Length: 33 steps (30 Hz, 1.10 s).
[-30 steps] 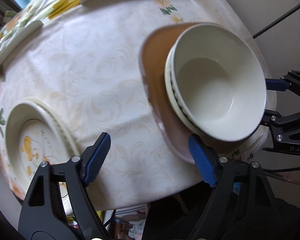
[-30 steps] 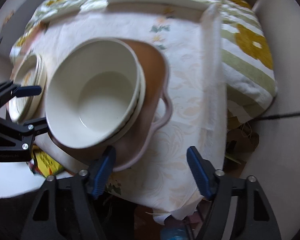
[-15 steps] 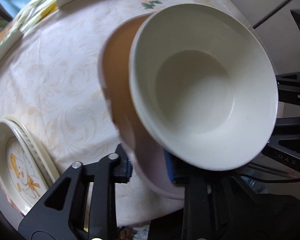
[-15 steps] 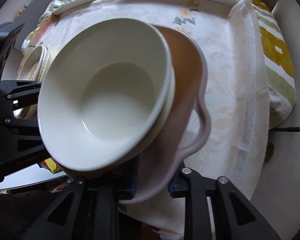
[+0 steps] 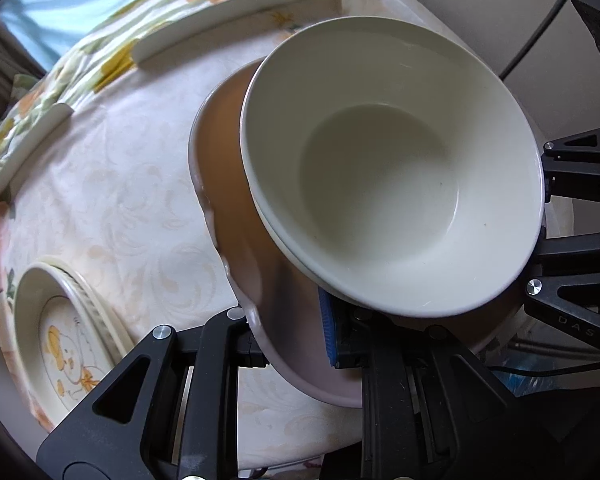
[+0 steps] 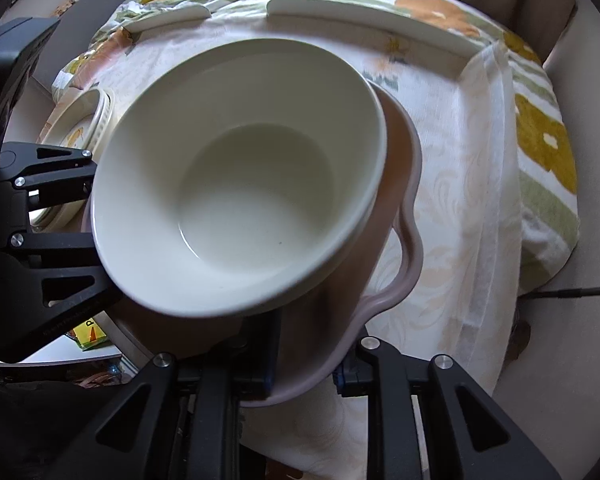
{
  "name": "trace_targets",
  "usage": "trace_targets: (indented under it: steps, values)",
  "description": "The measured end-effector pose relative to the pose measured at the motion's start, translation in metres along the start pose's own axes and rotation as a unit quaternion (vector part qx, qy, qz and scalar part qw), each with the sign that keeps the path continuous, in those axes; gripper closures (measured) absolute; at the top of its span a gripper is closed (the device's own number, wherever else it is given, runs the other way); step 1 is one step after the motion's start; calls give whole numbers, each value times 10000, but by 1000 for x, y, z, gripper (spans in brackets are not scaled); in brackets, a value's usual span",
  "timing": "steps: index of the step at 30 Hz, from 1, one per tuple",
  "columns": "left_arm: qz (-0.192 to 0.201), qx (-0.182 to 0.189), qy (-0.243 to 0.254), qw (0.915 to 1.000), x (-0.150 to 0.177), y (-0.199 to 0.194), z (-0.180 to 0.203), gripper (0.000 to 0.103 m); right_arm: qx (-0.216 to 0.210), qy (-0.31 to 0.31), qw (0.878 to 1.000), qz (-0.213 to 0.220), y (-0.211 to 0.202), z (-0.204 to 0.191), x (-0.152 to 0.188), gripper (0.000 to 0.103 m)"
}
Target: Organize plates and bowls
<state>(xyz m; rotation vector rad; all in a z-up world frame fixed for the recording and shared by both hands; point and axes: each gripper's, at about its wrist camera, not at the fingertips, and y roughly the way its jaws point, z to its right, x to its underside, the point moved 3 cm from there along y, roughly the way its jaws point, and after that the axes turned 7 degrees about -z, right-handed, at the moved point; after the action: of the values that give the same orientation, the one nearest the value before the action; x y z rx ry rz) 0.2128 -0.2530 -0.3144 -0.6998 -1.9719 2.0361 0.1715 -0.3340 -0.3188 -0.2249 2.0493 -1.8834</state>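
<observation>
1. Left gripper [image 5: 290,334] pinches the pink plate [image 5: 236,184] rim — I keep it level.
2. Cream bowls [image 5: 380,176] ride stacked on the plate, above the table [image 5: 112,184].
3. Right gripper [image 6: 306,356] clamps the opposite rim — I match both heights.

Right hand-held gripper [image 6: 306,356] clamping brown tray [image 6: 404,216]; stacked cream bowls [image 6: 244,208] aboard

bare cloth [image 5: 112,200] between tray [image 5: 236,208], plates [image 5: 60,336]
</observation>
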Motion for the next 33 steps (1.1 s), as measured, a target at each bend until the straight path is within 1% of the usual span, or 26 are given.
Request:
trace_targets:
  steps: [4,10,13,17,20,23,27,29,33]
  values:
    - [145,-44,-158,9998,-3,-16,-6,87,36,-100,9999,130,-12,2,-8,84]
    - [390,-95,-384,9985,3,-50,-38,87,143,-354,9988,309,-43,-13,-29,84]
    - [488,-137,-495,9975,14,-68,-59,87,190,-505,9978,379,-55,-35,-39,84]
    - [519,-159,-576,9969,32,-86,-93,87,250,-659,9966,426,-63,-82,-57,84]
    - [516,-192,-560,9969,56,-99,-119,87,252,-697,9964,423,-67,-117,-68,84]
    - [450,-236,-561,9971,81,-101,-155,87,194,-702,9964,424,-64,-155,-80,84]
    - [318,-215,-592,9975,112,-92,-191,87,94,-672,9970,367,-48,-196,-96,84]
    - [245,-194,-575,9979,124,-84,-208,87,31,-610,9976,320,-37,-213,-102,84]
    - [139,-158,-516,9984,137,-66,-224,87,-12,-494,9985,226,-17,-230,-106,84]
